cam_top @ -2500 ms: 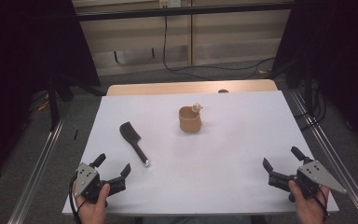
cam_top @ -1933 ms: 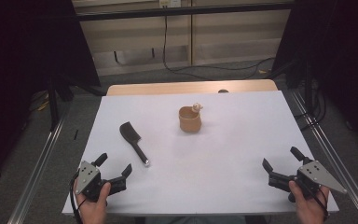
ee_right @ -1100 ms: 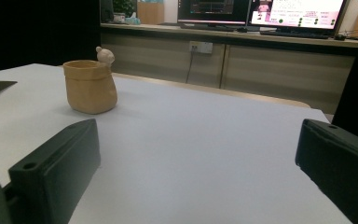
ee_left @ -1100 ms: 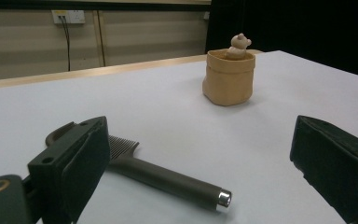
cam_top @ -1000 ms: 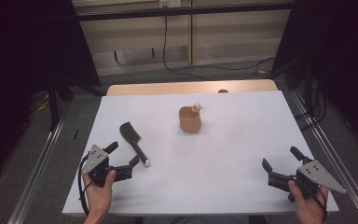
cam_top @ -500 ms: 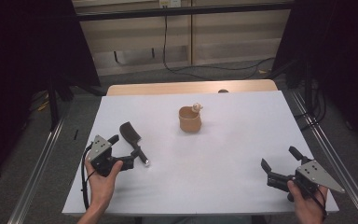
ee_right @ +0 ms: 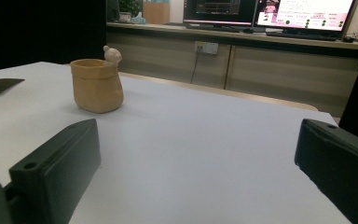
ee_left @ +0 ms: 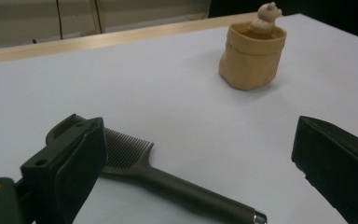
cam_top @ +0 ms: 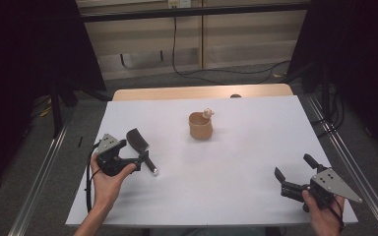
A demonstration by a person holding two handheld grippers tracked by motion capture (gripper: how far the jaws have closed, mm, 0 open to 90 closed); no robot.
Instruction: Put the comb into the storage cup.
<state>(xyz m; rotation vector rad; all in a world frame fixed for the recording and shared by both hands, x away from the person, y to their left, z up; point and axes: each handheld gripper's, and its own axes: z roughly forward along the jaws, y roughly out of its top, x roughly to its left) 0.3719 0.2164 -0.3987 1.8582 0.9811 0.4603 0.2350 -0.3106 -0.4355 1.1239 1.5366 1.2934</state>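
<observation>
White surface takes up the middle of the high view, with a dark room around it, grey floor, cables at the top and a metal rail down each side. We see a tan pouch-like cup just above frame centre, with a small pale figure poking out of its top right rim. A dark comb-like brush lies at left of centre, its head toward upper left and its handle running down-right to a silvery tip.

Our left tool sits at the left of the frame, held in the left hand, right over the brush handle; its jaws are spread wide. We cannot tell if it touches the brush. In the left gripper view the brush lies low between the two black jaws, its teeth beside the left-hand jaw and its handle crossing toward bottom centre, with nothing gripped. The cup shows at upper right there, well apart from the jaws.

Our right tool is at the lower right of the high view in the right hand, jaws wide, holding nothing, well apart from the cup and the brush. In the right gripper view the cup stands at upper left, beyond the left-hand jaw. Lit monitors sit along the top of that view.
</observation>
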